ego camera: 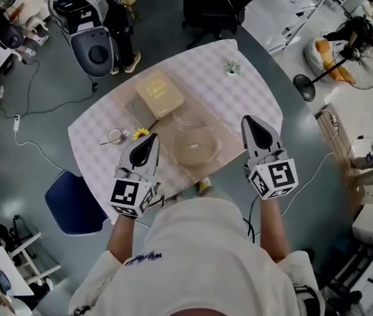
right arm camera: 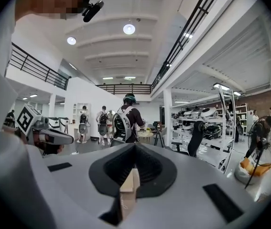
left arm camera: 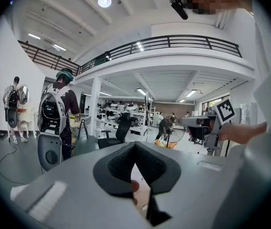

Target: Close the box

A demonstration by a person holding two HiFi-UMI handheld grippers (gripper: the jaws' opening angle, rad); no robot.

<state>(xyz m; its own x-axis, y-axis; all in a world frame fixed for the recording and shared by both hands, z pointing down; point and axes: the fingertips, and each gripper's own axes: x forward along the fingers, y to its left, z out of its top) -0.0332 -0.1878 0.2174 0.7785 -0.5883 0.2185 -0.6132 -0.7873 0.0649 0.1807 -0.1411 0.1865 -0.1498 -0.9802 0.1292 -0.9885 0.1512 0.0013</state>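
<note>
Nearest the camera is the operator's white shirt (ego camera: 206, 255), with both forearms reaching out over the near edge of the table (ego camera: 239, 94), which is covered in a pale checked cloth. A blue chair (ego camera: 73, 204) stands on the floor at the table's near left corner.

The left gripper (ego camera: 152, 139) is held over the near left part of the table, its jaws together with nothing clamped. The right gripper (ego camera: 247, 121) is held over the near right edge, jaws likewise closed and empty. Both point across the room, so neither gripper view shows the tabletop.

A round tan object (ego camera: 195, 145) lies between the two grippers on a clear sheet, just beside the left gripper's tip. A small ring (ego camera: 115, 136) and a yellow flower (ego camera: 140, 133) lie just left of that tip.

The box (ego camera: 159, 92), tan and square, sits near the middle of the table, beyond the left gripper's tip and apart from it. A darker tan panel adjoins its near left side; whether the lid is up cannot be told. It lies well apart from the right gripper, beyond it and to its left. Nothing stands between the box and the left gripper.

A small green sprig (ego camera: 232, 67) lies near the far edge. Beyond the table stand a black office chair (ego camera: 211, 10), a person with a backpack (left arm camera: 59, 109), and a floor fan (ego camera: 369, 68) to the right.
</note>
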